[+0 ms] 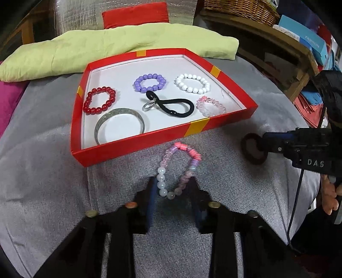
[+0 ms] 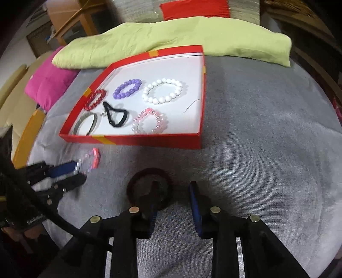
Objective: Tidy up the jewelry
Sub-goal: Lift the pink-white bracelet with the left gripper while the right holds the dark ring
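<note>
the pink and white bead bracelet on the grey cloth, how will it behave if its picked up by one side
The bead bracelet is strung loose beads, already pulled into a lopsided loop, so it will probably sag and dangle rather than hold its ring shape. The beads look glossy and round, so they may slip or roll between the fingers of the left hand-held gripper.

Bedding and clutter around my work spot

A grey blanket (image 1: 245, 107) spreads before me; beyond it I see a lime-green pillow (image 1: 106, 49), a red cushion (image 1: 134, 15), a magenta cushion (image 2: 49, 83), a wicker basket (image 1: 241, 8) and blue boxes (image 1: 307, 40).
</note>
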`<state>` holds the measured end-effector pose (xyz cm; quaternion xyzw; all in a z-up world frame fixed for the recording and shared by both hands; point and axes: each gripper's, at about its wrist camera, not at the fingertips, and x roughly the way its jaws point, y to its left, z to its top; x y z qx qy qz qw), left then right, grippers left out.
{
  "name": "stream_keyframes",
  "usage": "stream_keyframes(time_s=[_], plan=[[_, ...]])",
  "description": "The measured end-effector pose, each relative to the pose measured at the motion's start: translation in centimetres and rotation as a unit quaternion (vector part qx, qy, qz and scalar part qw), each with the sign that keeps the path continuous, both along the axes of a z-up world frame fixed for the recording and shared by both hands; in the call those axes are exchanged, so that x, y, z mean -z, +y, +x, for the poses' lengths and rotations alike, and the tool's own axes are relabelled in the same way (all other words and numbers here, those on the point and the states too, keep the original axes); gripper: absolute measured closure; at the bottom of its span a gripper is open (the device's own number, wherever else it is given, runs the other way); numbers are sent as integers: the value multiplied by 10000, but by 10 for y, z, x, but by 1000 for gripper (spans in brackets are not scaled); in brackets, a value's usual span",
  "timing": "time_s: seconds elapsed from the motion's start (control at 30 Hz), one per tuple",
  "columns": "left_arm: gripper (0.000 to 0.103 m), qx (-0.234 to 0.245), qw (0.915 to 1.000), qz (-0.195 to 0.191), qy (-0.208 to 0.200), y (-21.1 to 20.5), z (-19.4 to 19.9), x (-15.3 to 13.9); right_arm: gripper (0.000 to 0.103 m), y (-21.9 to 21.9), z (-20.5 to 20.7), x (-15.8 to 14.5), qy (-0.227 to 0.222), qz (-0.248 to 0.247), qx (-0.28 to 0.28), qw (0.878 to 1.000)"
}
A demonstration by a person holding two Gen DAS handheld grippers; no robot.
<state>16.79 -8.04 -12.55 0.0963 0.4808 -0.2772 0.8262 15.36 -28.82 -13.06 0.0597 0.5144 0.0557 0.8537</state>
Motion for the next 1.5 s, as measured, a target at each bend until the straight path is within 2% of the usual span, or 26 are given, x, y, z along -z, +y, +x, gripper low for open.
stream_keyframes(time_s=[0.07, 0.2, 0.27, 0.63, 0.73, 0.83, 0.93, 1.0, 1.13, 1.23, 1.27, 1.3, 1.37, 1.5], plan=[[87, 43, 10000, -39, 9, -2, -1, 0, 97, 6, -1, 0, -44, -83, -154, 9998], [88, 76, 9999, 1, -93, -4, -4, -3, 97, 7, -3, -4, -176, -44, -185, 9997], [98, 91, 9998, -30, -164, -4, -6, -7, 97, 2, -4, -10, -274, 175, -130, 9994], [99, 181, 9984, -297, -450, 3, -18, -36, 97, 14, -10, -27, -657, 445, -376, 9961], [99, 120, 9986, -140, -505, 3, -15, -35, 97, 14, -8, -24, -609, 421, -346, 9967], [99, 14, 9994, 50, -343, 3, -8, -23, 97, 15, -7, -21, -541, 399, -336, 9972], [85, -11, 9992, 343, -224, -2, -4, -9, 97, 17, -6, -20, -522, 362, -350, 9974], [71, -92, 9993, 282, -222, -1, -2, -7, 97, 17, -7, -20, -513, 371, -358, 9973], [70, -211, 9997, 100, -11, 0, 5, -2, 97, 17, -7, -19, -473, 364, -340, 9976], [70, -70, 9997, 177, -163, -8, 2, -1, 97, 17, -7, -16, -417, 346, -315, 9980], [73, -21, 9997, 183, -186, -11, 2, 0, 97, 16, -6, -16, -411, 348, -311, 9981], [84, 14, 9997, 173, -181, -12, 1, 1, 97, 16, -6, -16, -416, 350, -310, 9980], [95, 52, 9997, 180, -183, -14, 1, 1, 97, 17, -6, -17, -424, 358, -321, 9979], [95, 58, 9996, 150, -240, -12, -2, -5, 97, 17, -7, -19, -468, 402, -346, 9975]])
